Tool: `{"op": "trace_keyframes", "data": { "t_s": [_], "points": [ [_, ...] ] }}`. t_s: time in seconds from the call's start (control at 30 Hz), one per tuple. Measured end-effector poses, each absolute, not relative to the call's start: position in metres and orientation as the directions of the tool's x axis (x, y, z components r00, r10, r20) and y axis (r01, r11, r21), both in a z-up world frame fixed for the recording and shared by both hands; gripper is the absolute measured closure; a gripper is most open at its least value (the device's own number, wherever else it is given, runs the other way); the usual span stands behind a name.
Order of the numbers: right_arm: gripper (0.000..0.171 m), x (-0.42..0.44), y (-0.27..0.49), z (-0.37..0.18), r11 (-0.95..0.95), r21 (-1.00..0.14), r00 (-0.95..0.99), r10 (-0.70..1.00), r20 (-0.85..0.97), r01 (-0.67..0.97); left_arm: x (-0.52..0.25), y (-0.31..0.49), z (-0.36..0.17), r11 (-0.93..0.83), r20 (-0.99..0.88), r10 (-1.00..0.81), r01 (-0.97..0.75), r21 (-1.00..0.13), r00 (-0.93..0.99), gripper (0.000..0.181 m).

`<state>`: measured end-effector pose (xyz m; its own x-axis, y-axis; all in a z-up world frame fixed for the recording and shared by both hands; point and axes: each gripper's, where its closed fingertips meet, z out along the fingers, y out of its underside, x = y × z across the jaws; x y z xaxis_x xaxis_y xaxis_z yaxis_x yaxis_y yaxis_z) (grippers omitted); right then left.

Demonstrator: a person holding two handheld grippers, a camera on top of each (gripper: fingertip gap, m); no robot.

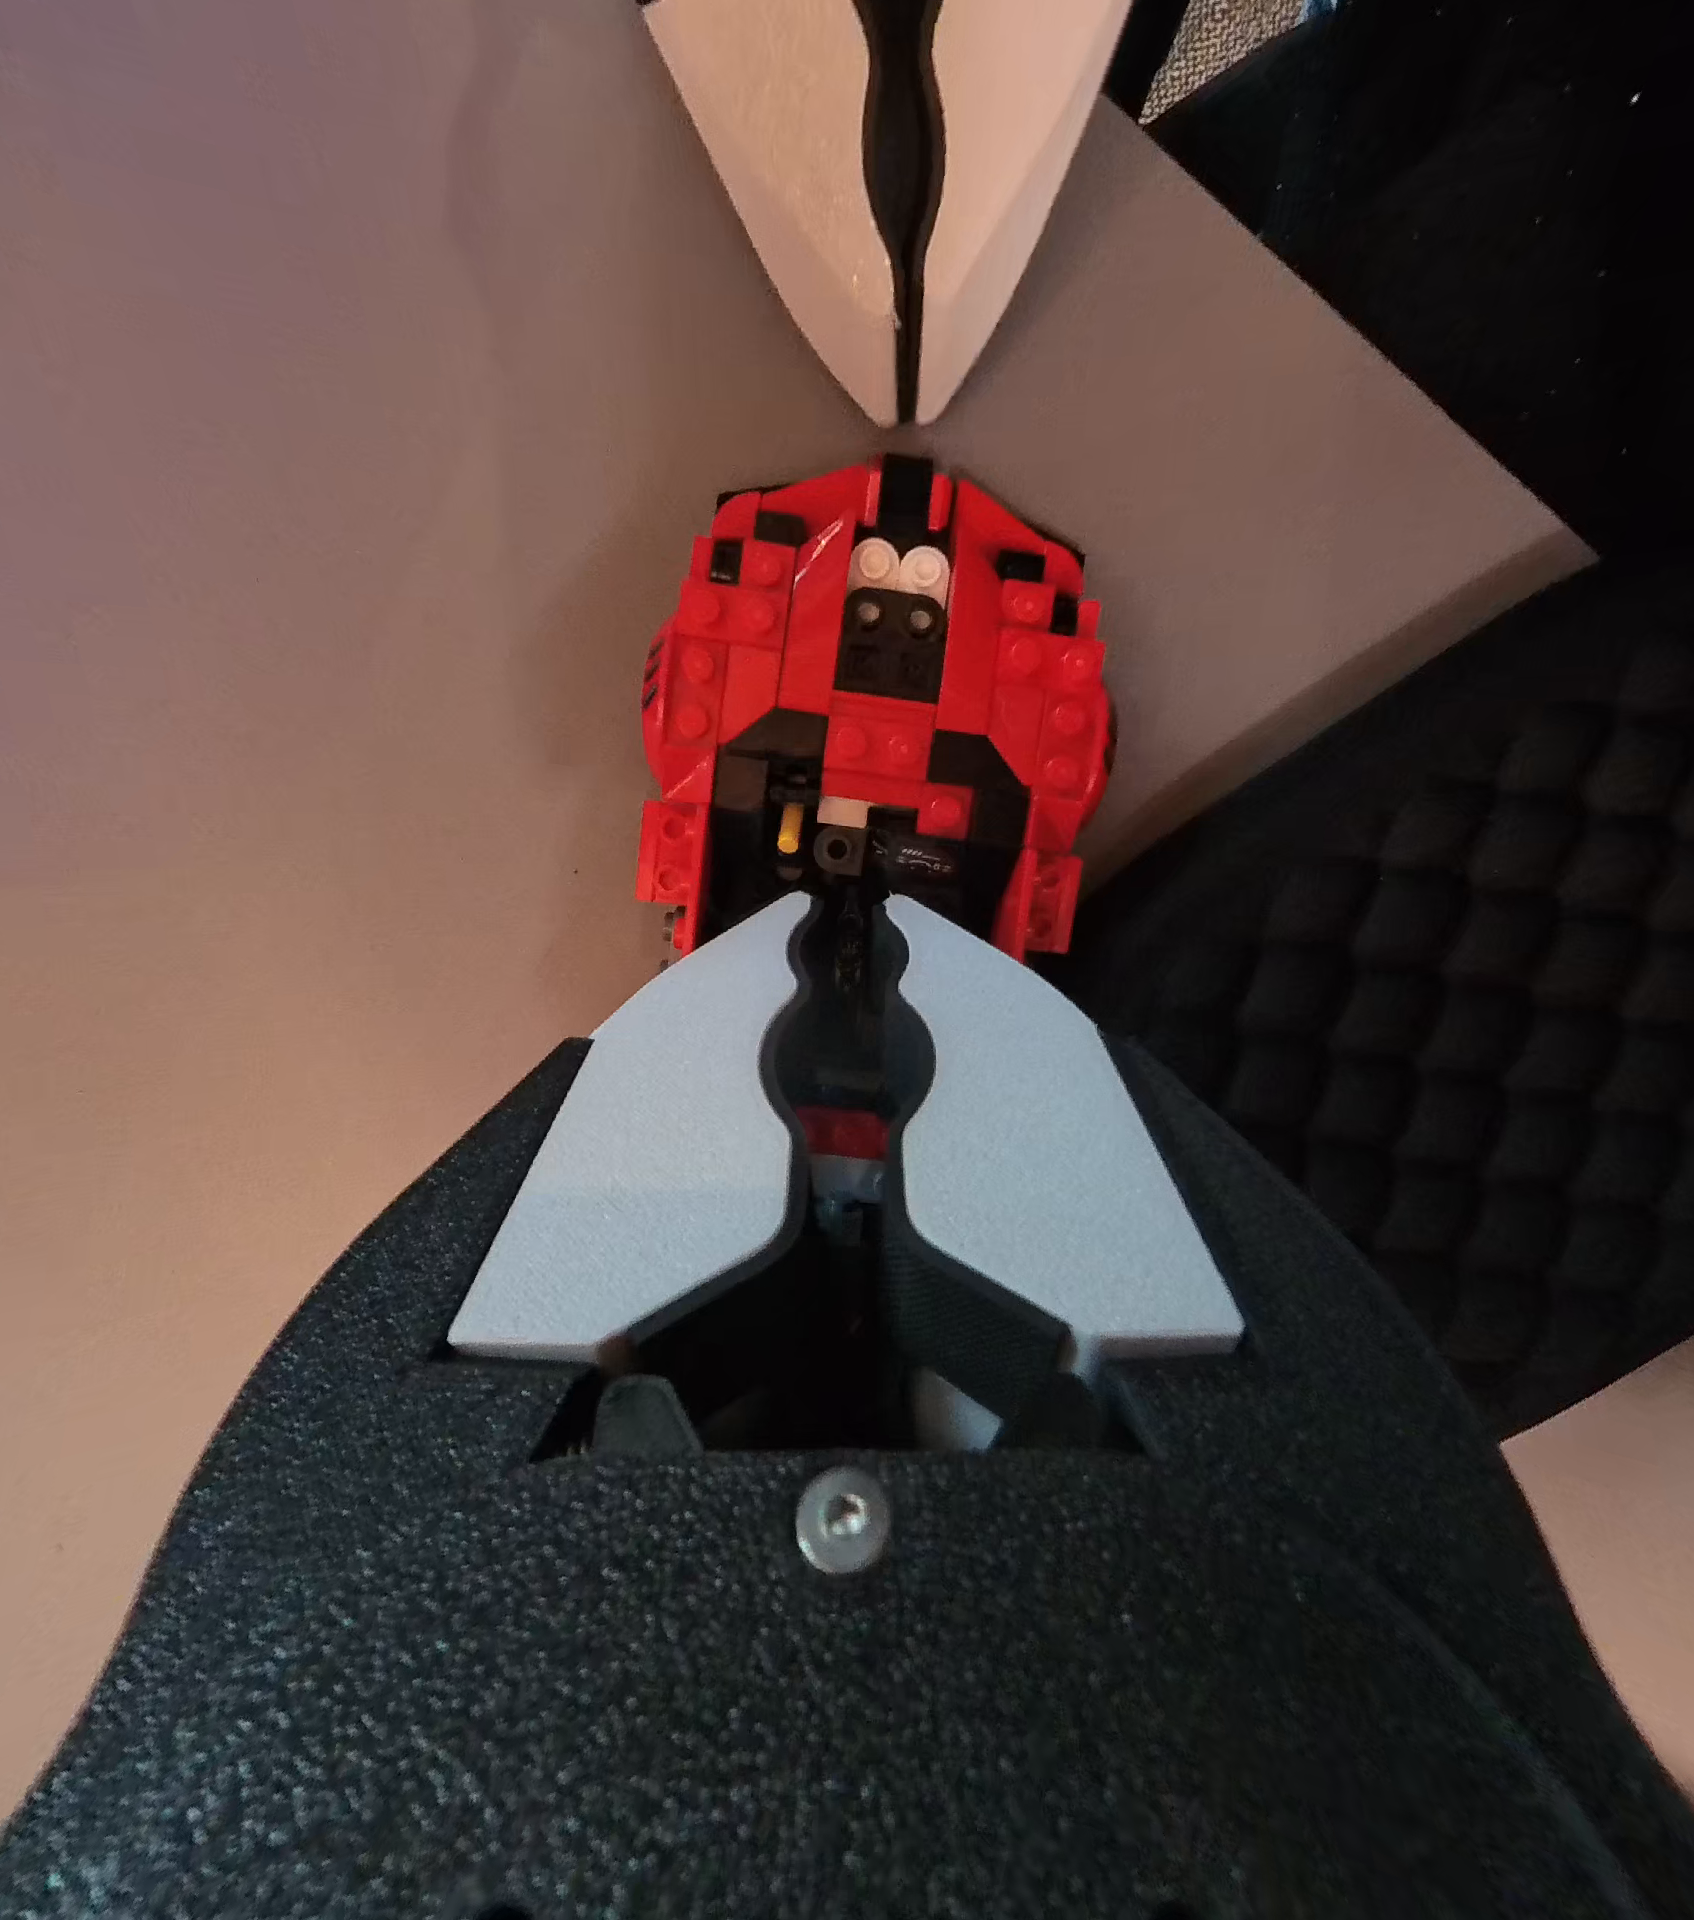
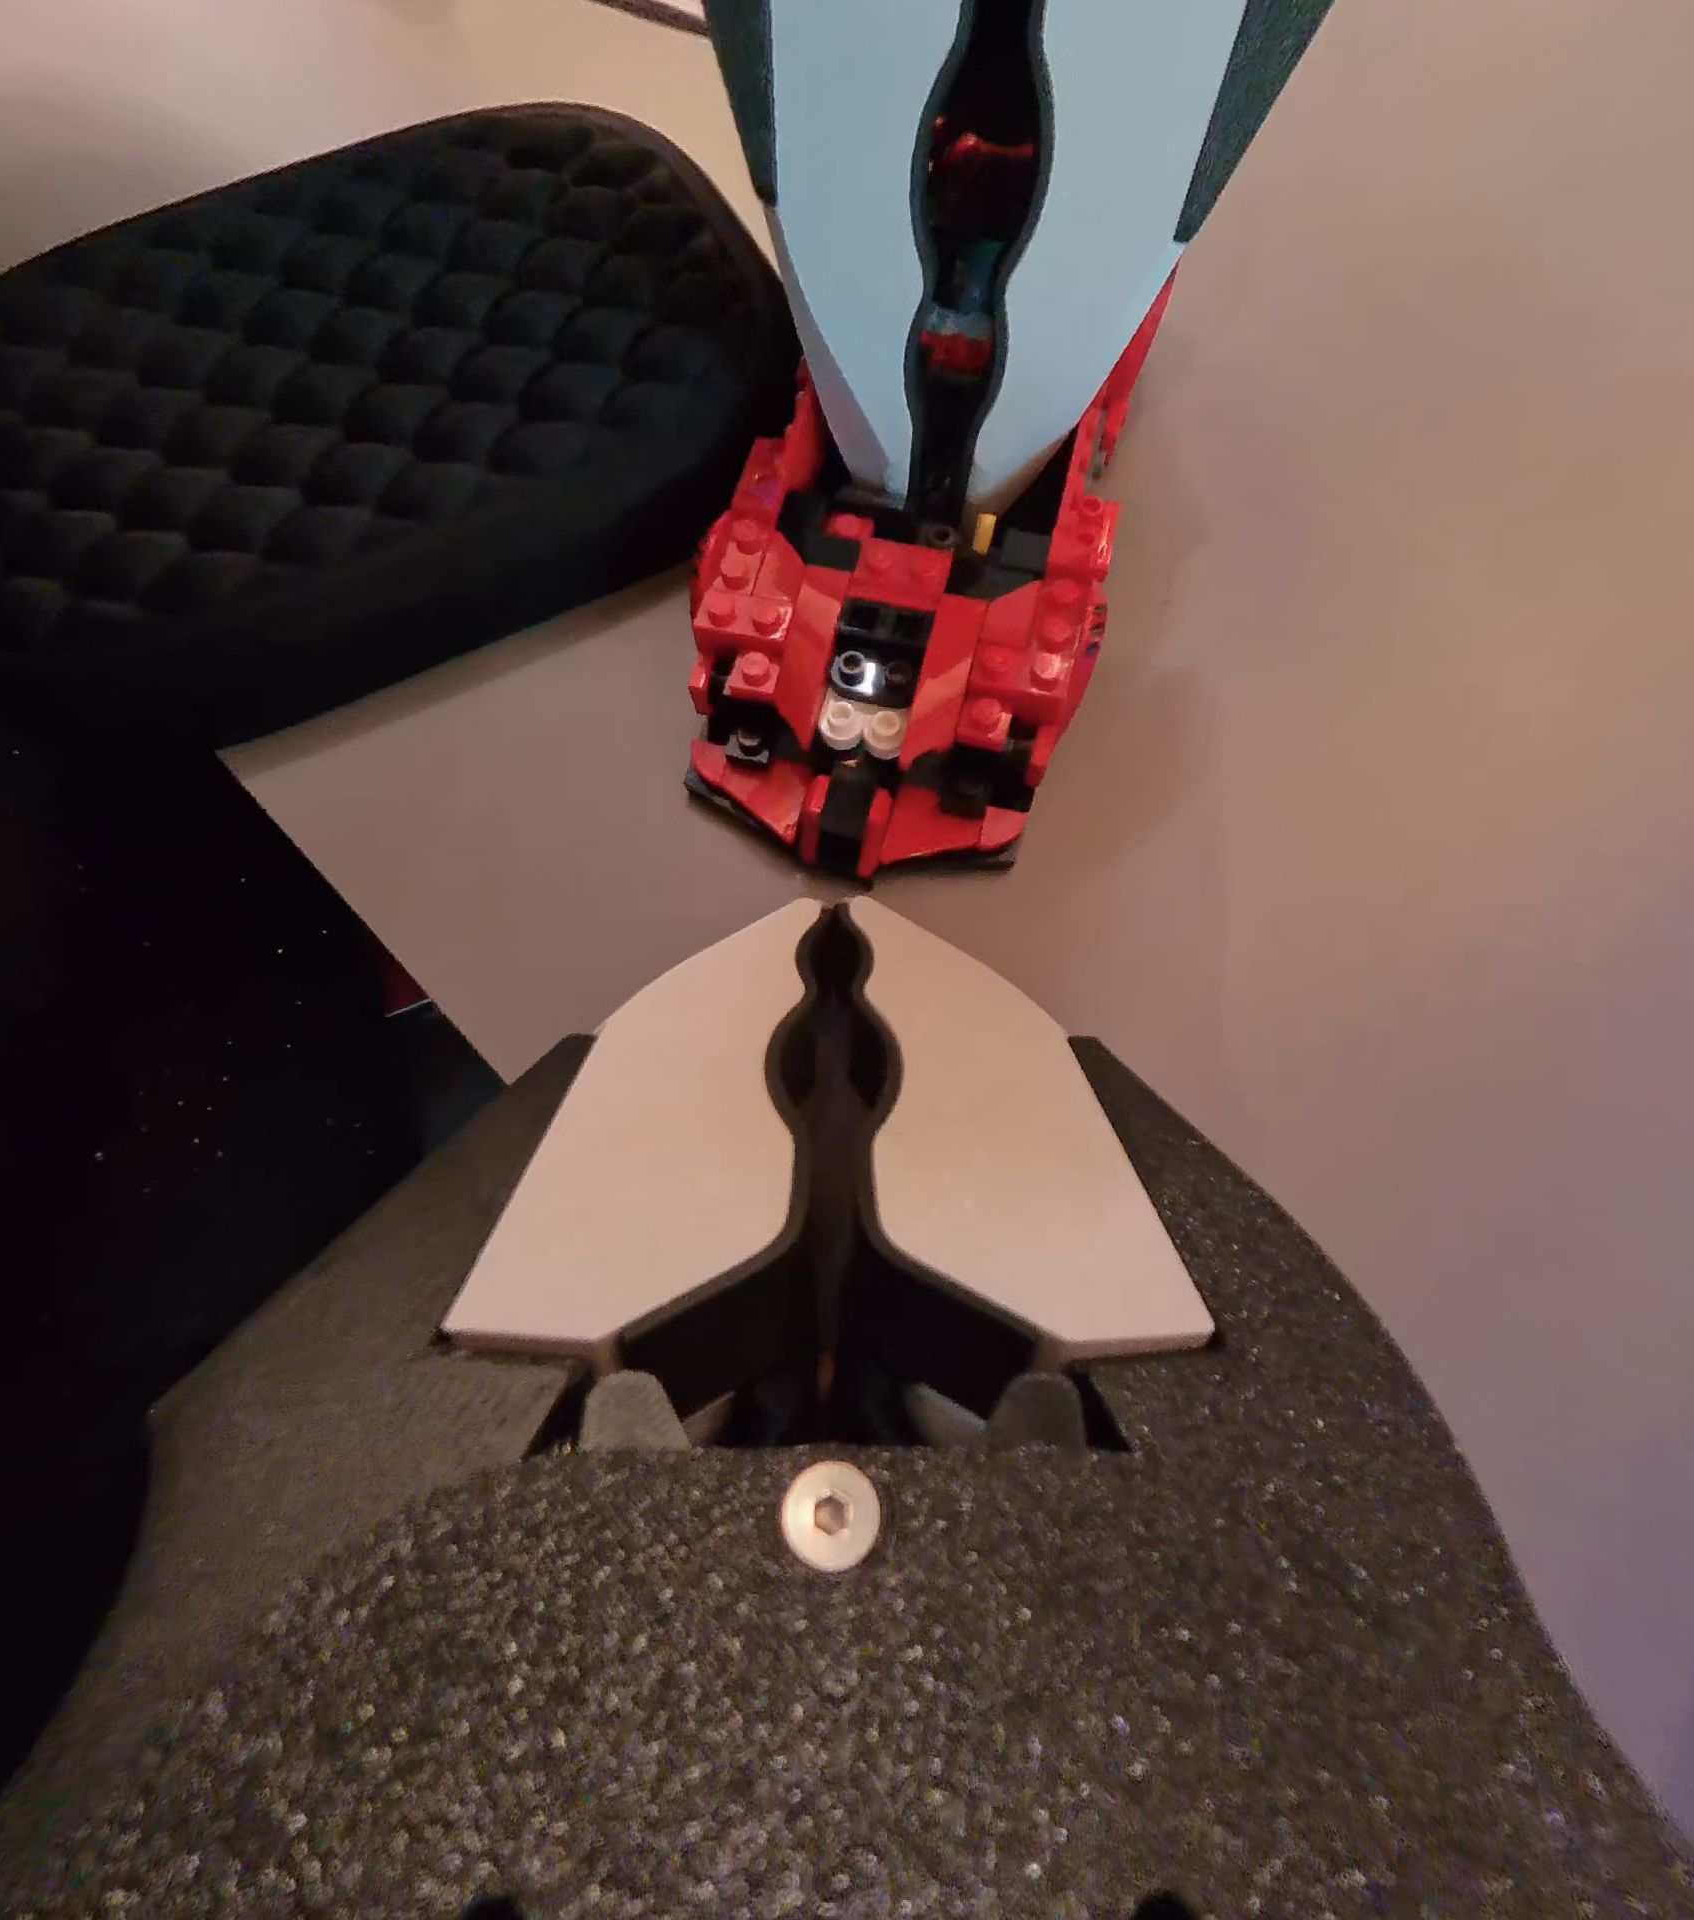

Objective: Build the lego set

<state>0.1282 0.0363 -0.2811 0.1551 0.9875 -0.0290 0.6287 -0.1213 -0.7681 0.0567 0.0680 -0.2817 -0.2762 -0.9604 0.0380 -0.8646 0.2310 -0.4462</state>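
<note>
A red and black lego car [image 1: 874, 707] stands on the beige table [image 1: 251, 727], near its edge. My left gripper [image 1: 848, 909] reaches over the car's rear half, with its jaws closed on a thin black part in the cockpit. Red and grey pieces show through the gap between its fingers. In the right wrist view the car [image 2: 884, 675] points its nose at my right gripper [image 2: 835, 912]. That gripper is shut and empty, its tips just short of the nose. The left gripper [image 2: 936, 488] comes down onto the car from the top. The right gripper [image 1: 900, 416] also shows in the left wrist view.
A black quilted pad [image 2: 334, 395] lies beside the car and overhangs the table corner; it also shows in the left wrist view [image 1: 1549, 987]. Beyond the table edge [image 2: 355, 883] is a dark drop. Bare table [image 2: 1445, 727] lies on the car's other side. Some 9 cm of space lies between my two pairs of fingers.
</note>
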Motion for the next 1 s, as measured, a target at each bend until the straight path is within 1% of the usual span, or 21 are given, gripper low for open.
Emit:
{"op": "trace_keyframes", "data": {
  "t_s": [0.2,0.43,1.0],
  "points": [
    [0.171,0.1221,0.0359,-0.281,-0.171,-0.782,0.175,0.981,-0.081,0.599,0.0572,0.0676,-0.2817,0.229,0.038,-0.961,-0.863,-0.451,-0.274,0.174],
    [0.171,0.1211,0.037,-0.2808,-0.163,-0.799,0.202,0.978,-0.053,0.579,0.0577,0.0656,-0.2816,0.201,0.046,-0.967,-0.859,-0.471,-0.252,0.174],
    [0.171,0.1188,0.0395,-0.2812,-0.163,-0.808,0.216,0.975,-0.045,0.567,0.0572,0.0654,-0.2823,0.224,0.032,-0.964,-0.866,-0.447,-0.265,0.174]
  ]
}}
